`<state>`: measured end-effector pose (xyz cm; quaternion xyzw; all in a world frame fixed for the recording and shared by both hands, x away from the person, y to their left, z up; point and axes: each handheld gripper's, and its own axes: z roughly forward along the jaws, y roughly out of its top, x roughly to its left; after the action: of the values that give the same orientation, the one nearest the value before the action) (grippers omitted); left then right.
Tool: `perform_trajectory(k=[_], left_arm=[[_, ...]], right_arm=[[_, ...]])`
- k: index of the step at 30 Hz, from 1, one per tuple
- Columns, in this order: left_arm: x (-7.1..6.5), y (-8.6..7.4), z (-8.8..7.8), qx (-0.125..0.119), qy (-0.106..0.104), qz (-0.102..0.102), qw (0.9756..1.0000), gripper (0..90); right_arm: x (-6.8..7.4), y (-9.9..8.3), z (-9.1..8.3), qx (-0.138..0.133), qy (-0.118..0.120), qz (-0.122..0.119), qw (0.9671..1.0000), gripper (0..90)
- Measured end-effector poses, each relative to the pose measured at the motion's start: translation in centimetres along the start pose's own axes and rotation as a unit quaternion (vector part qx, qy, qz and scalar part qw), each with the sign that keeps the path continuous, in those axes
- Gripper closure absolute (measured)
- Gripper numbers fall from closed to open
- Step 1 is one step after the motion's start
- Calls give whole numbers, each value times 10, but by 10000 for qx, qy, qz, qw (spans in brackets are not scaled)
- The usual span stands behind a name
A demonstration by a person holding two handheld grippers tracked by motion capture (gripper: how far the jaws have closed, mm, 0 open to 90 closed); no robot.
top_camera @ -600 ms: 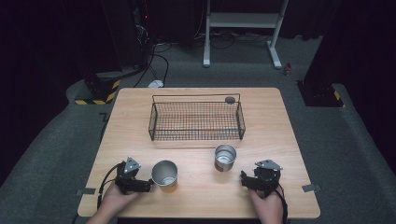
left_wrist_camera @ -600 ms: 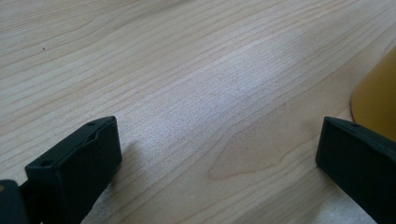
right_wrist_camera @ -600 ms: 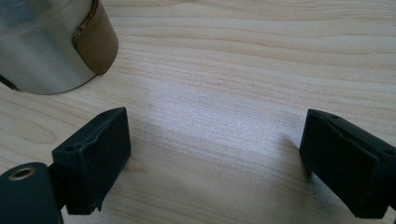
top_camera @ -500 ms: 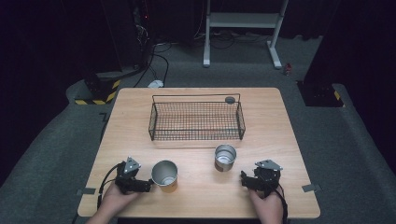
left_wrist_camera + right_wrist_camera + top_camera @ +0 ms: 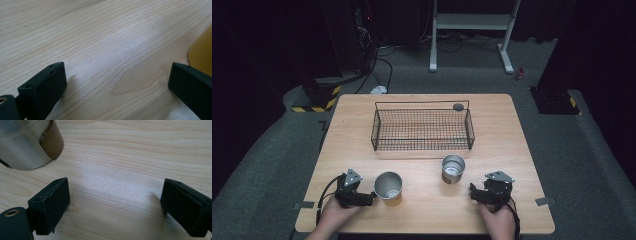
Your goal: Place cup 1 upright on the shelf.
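A yellow cup [image 5: 388,186] with a shiny inside stands upright on the wooden table [image 5: 507,135], near the front left. My left gripper [image 5: 368,198] lies just left of it, open. In the left gripper view the gripper [image 5: 117,72] has bare wood between its jaws, with the yellow cup [image 5: 203,53] at the right edge. A steel cup [image 5: 453,168] stands upright right of the table's centre. My right gripper [image 5: 474,192] rests to its front right, open. In the right gripper view the gripper [image 5: 115,190] also spans bare wood, and the steel cup [image 5: 27,142] is at the upper left.
A black wire basket [image 5: 422,130] sits on the far half of the table, with a small dark round thing [image 5: 458,106] at its back right rim. Cables and a white stand's feet lie on the floor beyond the table.
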<state>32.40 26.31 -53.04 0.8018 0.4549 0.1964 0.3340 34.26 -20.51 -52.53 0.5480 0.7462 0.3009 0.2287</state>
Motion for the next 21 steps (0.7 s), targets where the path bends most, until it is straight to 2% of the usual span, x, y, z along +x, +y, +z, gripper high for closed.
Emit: perform_trajectory(k=[16, 21], left_arm=[[3, 2, -2, 146, -82, 25, 9999, 18], [5, 3, -7, 22, -86, 75, 9999, 6]], right_arm=[[0, 0, 0, 1, 1, -1, 10000, 87], [0, 0, 0, 0, 0, 1, 10000, 87]])
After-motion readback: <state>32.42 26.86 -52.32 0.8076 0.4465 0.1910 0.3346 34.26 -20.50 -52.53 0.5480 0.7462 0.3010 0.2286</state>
